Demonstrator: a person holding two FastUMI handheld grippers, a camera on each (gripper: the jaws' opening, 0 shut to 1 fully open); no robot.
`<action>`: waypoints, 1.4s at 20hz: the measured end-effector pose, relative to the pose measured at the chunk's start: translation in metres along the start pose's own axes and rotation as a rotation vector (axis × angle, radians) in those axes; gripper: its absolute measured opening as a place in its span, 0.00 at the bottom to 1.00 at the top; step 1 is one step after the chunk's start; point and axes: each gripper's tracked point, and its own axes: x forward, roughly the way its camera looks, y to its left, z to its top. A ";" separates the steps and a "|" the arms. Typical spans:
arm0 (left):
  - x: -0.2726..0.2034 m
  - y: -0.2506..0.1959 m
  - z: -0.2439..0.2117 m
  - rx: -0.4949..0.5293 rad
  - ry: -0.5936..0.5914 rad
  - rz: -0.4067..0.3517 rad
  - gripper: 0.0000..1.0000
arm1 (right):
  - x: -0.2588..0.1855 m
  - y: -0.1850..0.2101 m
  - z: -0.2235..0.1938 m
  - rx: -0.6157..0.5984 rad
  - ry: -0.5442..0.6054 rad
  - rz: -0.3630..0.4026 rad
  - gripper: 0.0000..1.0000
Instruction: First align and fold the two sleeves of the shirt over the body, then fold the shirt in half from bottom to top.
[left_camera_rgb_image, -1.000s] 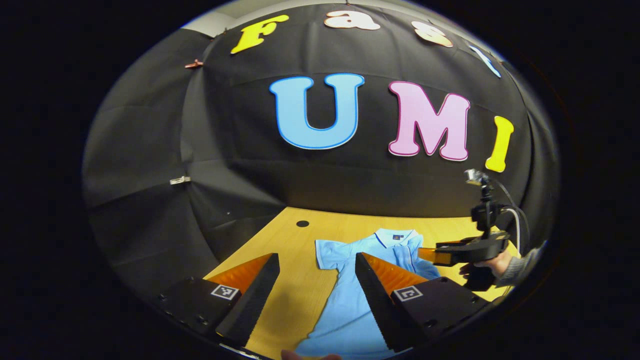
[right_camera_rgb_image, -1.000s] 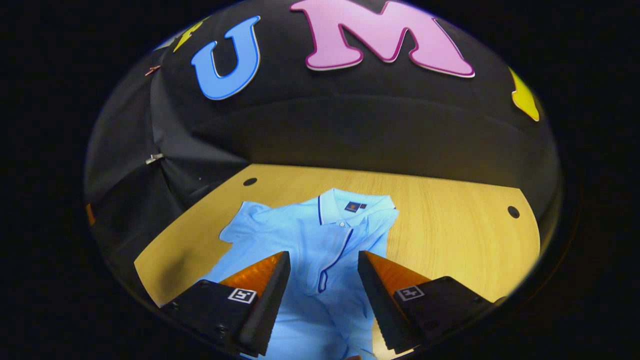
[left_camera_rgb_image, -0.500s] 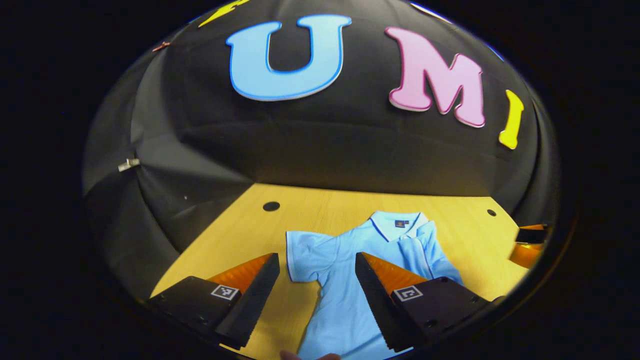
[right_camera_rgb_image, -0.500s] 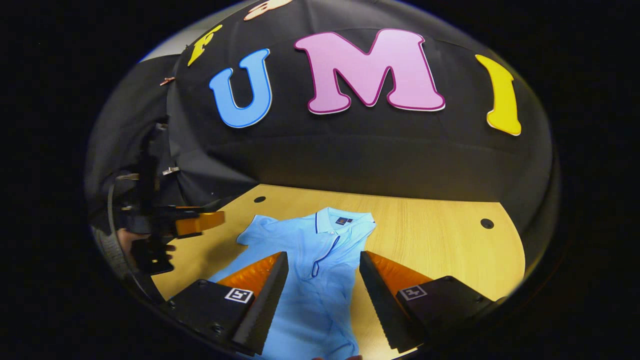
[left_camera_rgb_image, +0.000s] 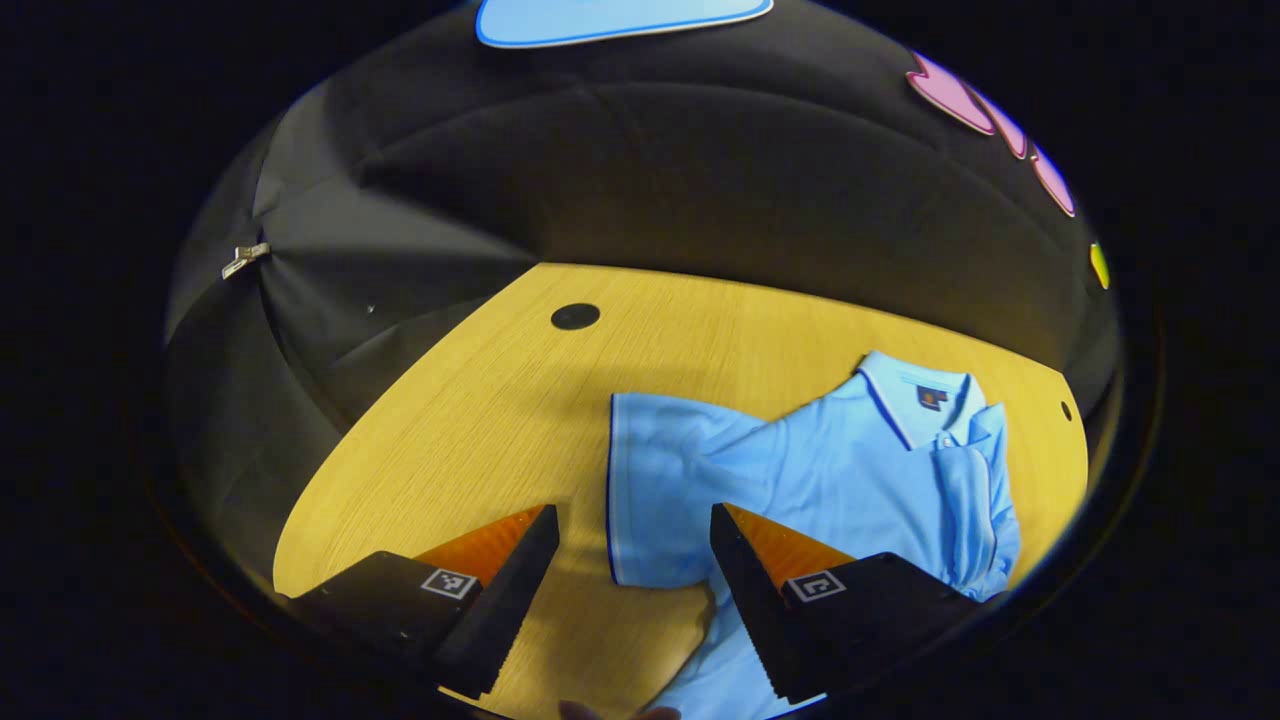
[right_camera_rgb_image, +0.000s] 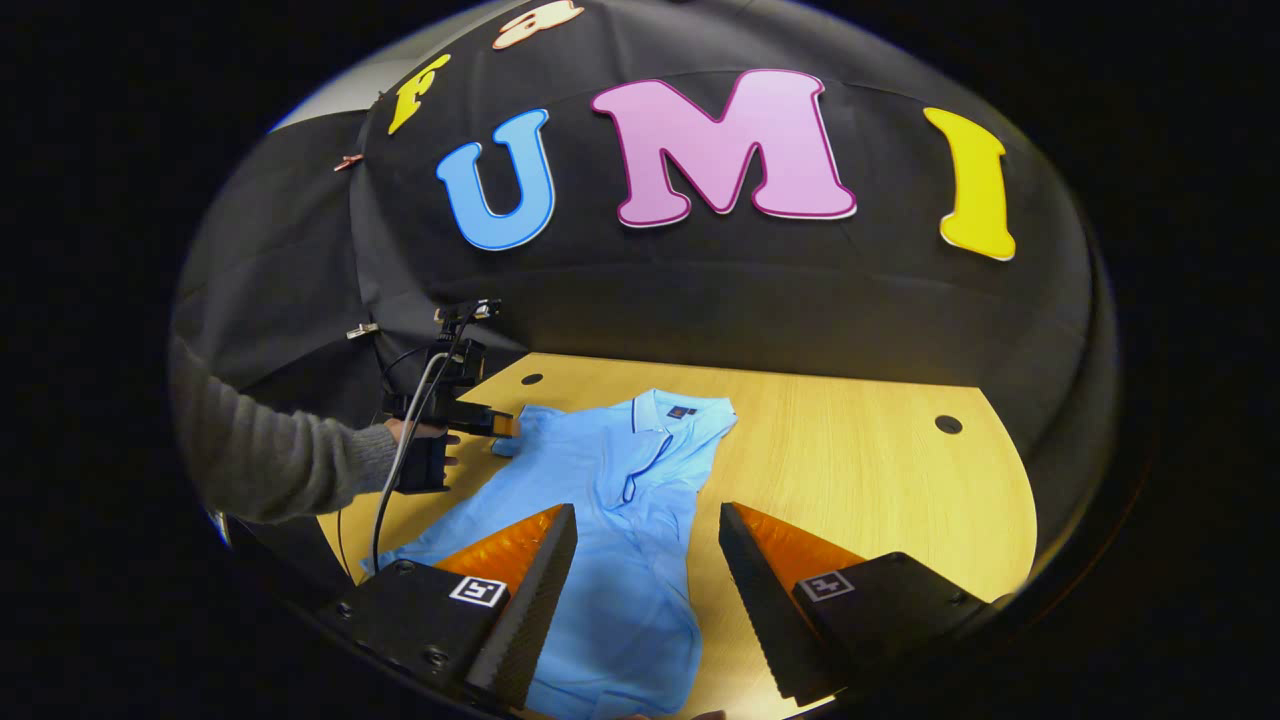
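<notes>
Your left gripper (left_camera_rgb_image: 630, 545) has dropped toward the table (left_camera_rgb_image: 480, 420) and closed in on the flat sleeve (left_camera_rgb_image: 655, 490) — the right gripper (right_camera_rgb_image: 645, 545) has drawn back from the shirt (right_camera_rgb_image: 610, 500).

Both sets of jaws stand open and hold nothing; in the left gripper view the sleeve's hem sits between your fingers, lower centre of the frame, with the collar (left_camera_rgb_image: 915, 395) at the right edge. To fold well, I'd pinch the hem near its outer corner, lift only a little, and carry it across the body so its edge lands parallel to the shirt's side. The right gripper view gives what the left lacks: the whole shirt at centre, its far sleeve seemingly tucked over already, and your hand (right_camera_rgb_image: 425, 435) with its grey cuff (right_camera_rgb_image: 290, 455) at left.
</notes>
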 end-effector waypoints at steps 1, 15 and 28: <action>0.006 0.002 -0.001 -0.005 0.012 0.012 0.97 | -0.003 -0.005 -0.002 0.010 0.004 -0.011 0.89; 0.016 -0.016 -0.011 -0.042 0.084 -0.043 0.12 | -0.026 -0.046 -0.013 0.114 0.011 -0.085 0.89; -0.074 -0.133 0.020 0.091 -0.140 -0.327 0.06 | -0.048 -0.050 -0.034 0.141 0.033 -0.085 0.89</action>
